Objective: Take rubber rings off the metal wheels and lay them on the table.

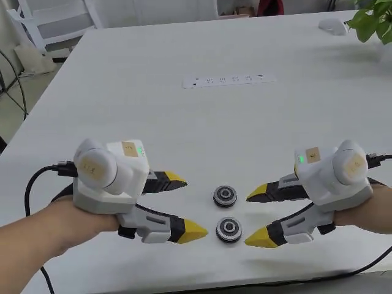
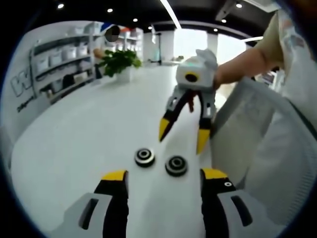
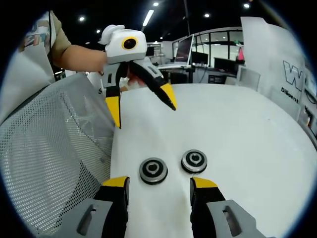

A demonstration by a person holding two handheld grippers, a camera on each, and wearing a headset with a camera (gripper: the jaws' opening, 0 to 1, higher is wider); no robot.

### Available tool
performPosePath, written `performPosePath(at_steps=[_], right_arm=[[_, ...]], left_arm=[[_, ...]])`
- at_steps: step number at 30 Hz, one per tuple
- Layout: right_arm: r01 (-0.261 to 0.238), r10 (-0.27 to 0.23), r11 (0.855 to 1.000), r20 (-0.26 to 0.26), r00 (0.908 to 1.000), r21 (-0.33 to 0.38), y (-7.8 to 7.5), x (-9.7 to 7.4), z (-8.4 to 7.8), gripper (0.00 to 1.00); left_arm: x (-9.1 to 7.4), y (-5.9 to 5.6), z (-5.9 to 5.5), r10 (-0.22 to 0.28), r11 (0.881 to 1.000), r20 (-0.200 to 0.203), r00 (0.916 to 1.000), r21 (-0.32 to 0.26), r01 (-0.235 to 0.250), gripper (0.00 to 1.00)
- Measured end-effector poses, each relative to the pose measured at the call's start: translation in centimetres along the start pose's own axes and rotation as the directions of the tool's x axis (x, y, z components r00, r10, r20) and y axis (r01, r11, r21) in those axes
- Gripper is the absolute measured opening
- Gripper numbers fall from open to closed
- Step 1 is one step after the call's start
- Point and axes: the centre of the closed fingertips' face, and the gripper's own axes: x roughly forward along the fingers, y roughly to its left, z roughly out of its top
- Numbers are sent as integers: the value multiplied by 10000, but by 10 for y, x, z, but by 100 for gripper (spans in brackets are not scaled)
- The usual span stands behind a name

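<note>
Spreading across the head view, the white table [image 1: 184, 122] carries everything, and a grey mesh chair back [image 3: 49, 163] stands along its near edge in the right gripper view. Next in bulk are the 2 claws. The left gripper [image 1: 193, 206] hangs at 9 o'clock of the wheels and the right gripper [image 1: 249, 219] at 3 o'clock, with their yellow tips pointing at each other across the pair. Both claws are spread wide with nothing between the jaws, and neither touches a wheel. A leafy plant [image 1: 373, 21] sits at 2 o'clock by the table's far corner. A white power strip [image 1: 228, 80] lies flat at 12 o'clock, well apart from the work. Smallest are the 2 metal wheels, lying flat near the table's front edge. The far wheel [image 1: 225, 196] is at 12 o'clock of the near wheel [image 1: 228, 229], just beside it but not touching. In each gripper view both wheels lie just ahead of that claw's own tips. Each wheel still wears its dark rubber ring [image 3: 140, 171] around a bright hub.
</note>
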Motion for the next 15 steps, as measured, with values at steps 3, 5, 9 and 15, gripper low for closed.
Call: performPosePath(at_steps=[3, 5, 9, 15], right_arm=[[-56, 56, 10000, 81, 10000, 58, -1, 2, 1, 45], [-71, 70, 9999, 108, 9999, 93, 0, 4, 2, 44], [-194, 194, 9998, 44, 9998, 91, -1, 7, -1, 42], [-411, 410, 9991, -100, 9991, -43, 3, 12, -4, 40]], left_arm=[[5, -2, 0, -131, 9999, -71, 9999, 72, 132, 57], [8, -3, 0, -222, 9997, -111, 9997, 99, 223, 56], [14, -4, 0, -289, 9995, -136, 9995, 145, 291, 55], [22, -10, -2, -659, 9977, -228, 9976, 110, 661, 50]])
